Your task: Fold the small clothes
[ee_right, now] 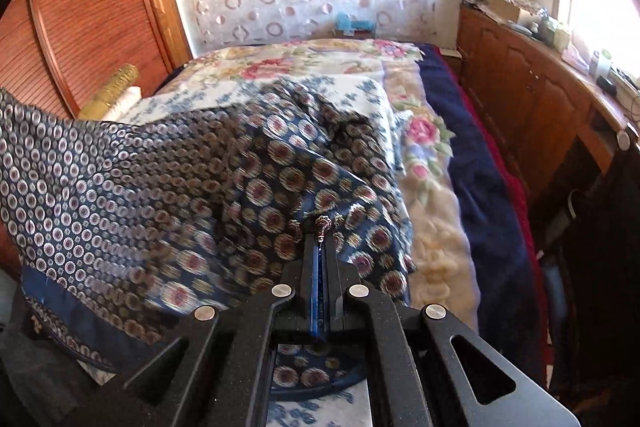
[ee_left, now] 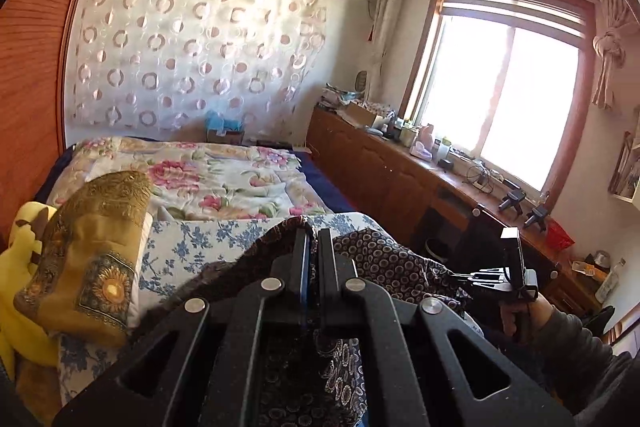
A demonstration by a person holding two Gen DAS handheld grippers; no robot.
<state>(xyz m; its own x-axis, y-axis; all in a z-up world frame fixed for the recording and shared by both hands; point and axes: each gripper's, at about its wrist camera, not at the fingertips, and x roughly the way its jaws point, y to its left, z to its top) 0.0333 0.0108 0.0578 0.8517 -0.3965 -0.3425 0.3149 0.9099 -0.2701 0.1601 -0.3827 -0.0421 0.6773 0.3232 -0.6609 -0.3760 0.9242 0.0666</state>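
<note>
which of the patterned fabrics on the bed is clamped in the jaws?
The dark navy garment with circle medallions, pinched by both shut grippers. The blue-flowered white cloth, pink floral quilt and gold sunflower cloth lie free.

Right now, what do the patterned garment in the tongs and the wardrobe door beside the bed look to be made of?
Patterned garment: thin woven cloth, perhaps silky; it drapes in soft folds with a slight sheen. Wardrobe door: reddish-brown wood or wood veneer with fine horizontal ribbing and a semi-gloss finish; which of the two is unclear.
</note>
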